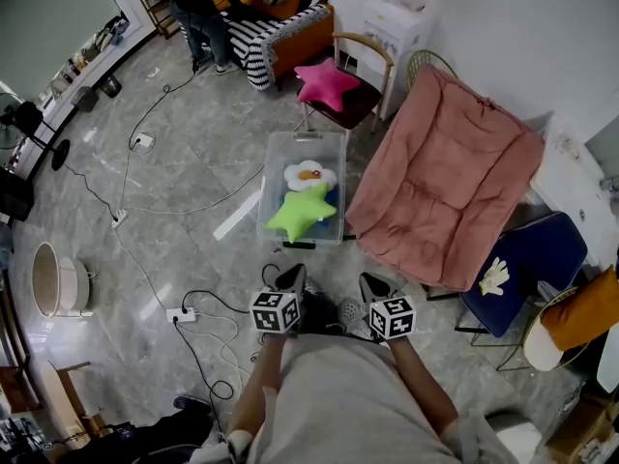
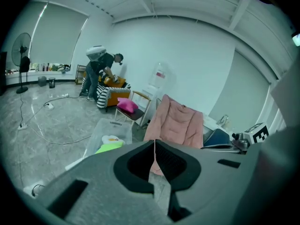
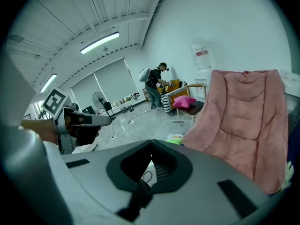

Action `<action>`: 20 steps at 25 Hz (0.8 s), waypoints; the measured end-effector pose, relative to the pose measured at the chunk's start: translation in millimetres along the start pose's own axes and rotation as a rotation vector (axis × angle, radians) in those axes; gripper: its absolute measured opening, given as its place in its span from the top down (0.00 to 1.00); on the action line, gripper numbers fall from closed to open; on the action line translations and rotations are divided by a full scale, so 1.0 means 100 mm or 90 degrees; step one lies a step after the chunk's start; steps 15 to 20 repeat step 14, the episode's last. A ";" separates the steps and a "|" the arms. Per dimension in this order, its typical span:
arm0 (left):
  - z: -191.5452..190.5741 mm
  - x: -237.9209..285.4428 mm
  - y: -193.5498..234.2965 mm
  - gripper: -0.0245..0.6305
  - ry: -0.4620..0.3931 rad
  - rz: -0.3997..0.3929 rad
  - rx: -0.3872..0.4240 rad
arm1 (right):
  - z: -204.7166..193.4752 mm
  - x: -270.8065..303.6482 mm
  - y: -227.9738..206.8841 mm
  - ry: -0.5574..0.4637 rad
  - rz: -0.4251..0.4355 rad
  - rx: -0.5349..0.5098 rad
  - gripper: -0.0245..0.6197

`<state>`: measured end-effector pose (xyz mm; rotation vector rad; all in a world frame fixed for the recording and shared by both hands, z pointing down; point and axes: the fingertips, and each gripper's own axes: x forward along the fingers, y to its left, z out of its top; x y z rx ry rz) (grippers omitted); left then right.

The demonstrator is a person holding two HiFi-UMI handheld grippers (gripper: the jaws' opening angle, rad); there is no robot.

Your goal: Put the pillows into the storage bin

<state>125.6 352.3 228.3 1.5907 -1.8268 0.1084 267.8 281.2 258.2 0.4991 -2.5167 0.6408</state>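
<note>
A clear storage bin [image 1: 282,152] stands on the floor ahead of me, holding a green star pillow [image 1: 302,212] and a white flower pillow [image 1: 309,174]. A pink star pillow [image 1: 326,83] lies on a chair [image 1: 366,44] beyond the bin. My left gripper [image 1: 290,278] and right gripper [image 1: 375,285] are held close to my body, well short of the bin, both shut with nothing between the jaws. In the left gripper view the bin [image 2: 104,126] and pink pillow [image 2: 126,105] appear past the shut left gripper [image 2: 154,144]. The right gripper [image 3: 151,150] also shows shut.
A pink folding lounge chair [image 1: 445,187] stands right of the bin. A blue chair [image 1: 527,259] with a yellowish glove [image 1: 494,276] is at the right. Cables and a power strip [image 1: 180,314] cross the floor at left. A person bends over a striped sofa [image 1: 276,27] at the back.
</note>
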 end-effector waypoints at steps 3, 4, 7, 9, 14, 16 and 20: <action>0.00 0.00 0.00 0.94 0.004 -0.002 0.002 | 0.02 0.01 0.01 -0.003 0.000 -0.001 0.96; 0.00 0.00 0.00 0.94 0.004 -0.002 0.002 | 0.03 0.01 0.01 -0.003 0.000 0.000 0.96; -0.04 0.01 0.02 0.94 0.012 0.001 0.001 | 0.01 0.01 0.03 0.000 0.001 -0.001 0.96; -0.09 0.00 0.04 0.94 0.014 0.003 -0.003 | -0.02 0.00 0.04 0.001 0.002 -0.005 0.96; -0.09 0.00 0.07 0.94 0.005 0.008 -0.004 | 0.00 -0.02 0.03 -0.011 0.004 -0.009 0.96; -0.09 0.00 0.07 0.94 0.005 0.008 -0.004 | 0.00 -0.02 0.03 -0.011 0.004 -0.009 0.96; -0.09 0.00 0.07 0.94 0.005 0.008 -0.004 | 0.00 -0.02 0.03 -0.011 0.004 -0.009 0.96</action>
